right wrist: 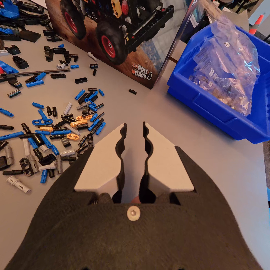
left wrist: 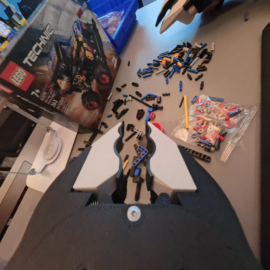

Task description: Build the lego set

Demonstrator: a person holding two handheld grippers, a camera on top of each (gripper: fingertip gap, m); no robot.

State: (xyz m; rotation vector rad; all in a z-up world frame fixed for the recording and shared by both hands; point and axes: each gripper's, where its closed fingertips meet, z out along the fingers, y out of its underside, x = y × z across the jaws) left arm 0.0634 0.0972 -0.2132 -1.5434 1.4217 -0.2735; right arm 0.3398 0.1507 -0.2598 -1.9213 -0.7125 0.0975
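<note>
While lying spread across a grey matte table top (left wrist: 233, 70), loose, unbuilt. Large printed cardboard set box (left wrist: 58, 62), propped at far left, touching nothing held. Blue plastic storage bin (right wrist: 211, 102) at far right of the box, crinkled clear plastic bags (right wrist: 227, 65) heaped inside. Clear zip bag of red, grey and blue pieces (left wrist: 214, 124) at right, flat on the table, long yellow axle (left wrist: 186, 111) just beside its left edge. Dense scatter of small blue, black, grey and orange pins and connectors (right wrist: 61, 128), far from the left gripper, left of the right gripper. Left gripper (left wrist: 134, 124), white fingers with dark wavy pads, parted, holding nothing, poised above a blue angled beam with holes (left wrist: 140, 156) and a few black parts. Right gripper (right wrist: 134, 124), likewise parted and empty, over bare table between the pin scatter and the bin. Single black pin (right wrist: 132, 91) alone near the box corner.
</note>
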